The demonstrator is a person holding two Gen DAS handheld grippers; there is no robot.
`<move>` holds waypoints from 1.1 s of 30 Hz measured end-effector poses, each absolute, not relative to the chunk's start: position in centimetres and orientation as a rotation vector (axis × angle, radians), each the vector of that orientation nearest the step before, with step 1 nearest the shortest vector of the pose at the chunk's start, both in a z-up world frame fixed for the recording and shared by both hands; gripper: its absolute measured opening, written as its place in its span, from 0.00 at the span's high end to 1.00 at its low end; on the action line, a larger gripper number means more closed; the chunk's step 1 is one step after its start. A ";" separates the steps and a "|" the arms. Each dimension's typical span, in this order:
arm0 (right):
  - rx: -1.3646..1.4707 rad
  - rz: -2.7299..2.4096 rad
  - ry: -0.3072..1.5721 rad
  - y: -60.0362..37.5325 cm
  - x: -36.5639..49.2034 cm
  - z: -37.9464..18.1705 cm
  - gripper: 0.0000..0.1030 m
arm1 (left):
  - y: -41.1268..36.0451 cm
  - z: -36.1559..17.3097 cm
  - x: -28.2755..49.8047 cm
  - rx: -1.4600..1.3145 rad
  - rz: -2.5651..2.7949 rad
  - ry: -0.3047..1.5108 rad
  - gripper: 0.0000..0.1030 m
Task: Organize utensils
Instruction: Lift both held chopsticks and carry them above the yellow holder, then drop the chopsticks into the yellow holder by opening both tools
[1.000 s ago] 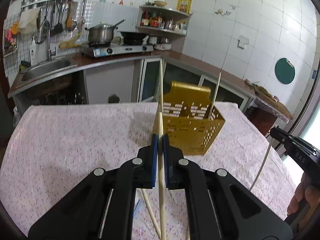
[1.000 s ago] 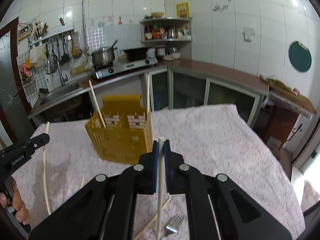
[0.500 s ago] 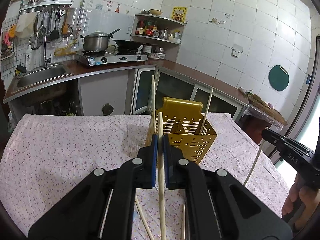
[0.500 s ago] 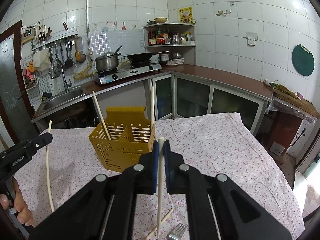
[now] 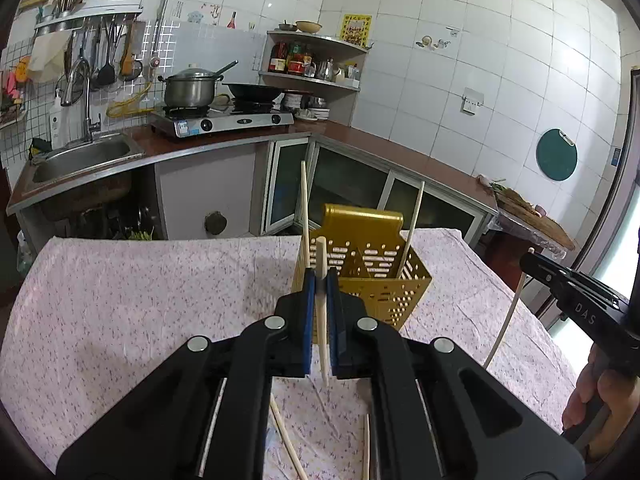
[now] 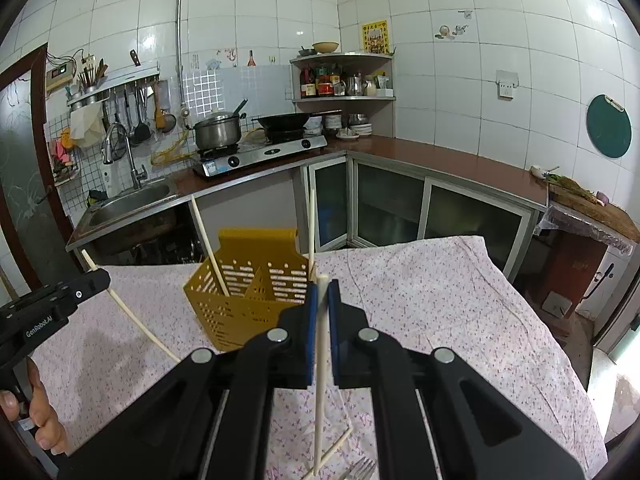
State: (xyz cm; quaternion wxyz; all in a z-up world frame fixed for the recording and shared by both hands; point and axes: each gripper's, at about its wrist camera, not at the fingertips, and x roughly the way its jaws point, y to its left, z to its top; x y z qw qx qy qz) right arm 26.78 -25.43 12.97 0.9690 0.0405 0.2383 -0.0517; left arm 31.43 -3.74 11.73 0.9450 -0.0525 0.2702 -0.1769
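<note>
On the floral tablecloth (image 5: 120, 300): yellow utensil caddy (image 5: 372, 280), two pale chopsticks standing inside.
Left gripper (image 5: 319, 280) pinches one chopstick (image 5: 322, 320) near-upright, just before the caddy; right gripper (image 6: 322, 292) likewise clamps another chopstick (image 6: 320, 392). Loose chopsticks (image 5: 286, 440) lie on the cloth below; a fork (image 6: 360, 470) lies at the near edge.

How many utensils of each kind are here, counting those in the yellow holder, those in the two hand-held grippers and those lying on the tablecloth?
Chopsticks: 6 (2 in the yellow holder, 1 in the left hand-held gripper, 1 in the right hand-held gripper, 2 on the tablecloth)
Forks: 1
Total: 7
</note>
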 end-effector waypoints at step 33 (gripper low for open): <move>0.058 -0.079 0.244 -24.2 37.9 17.6 0.94 | -9.8 17.5 42.4 0.065 -0.372 0.589 0.96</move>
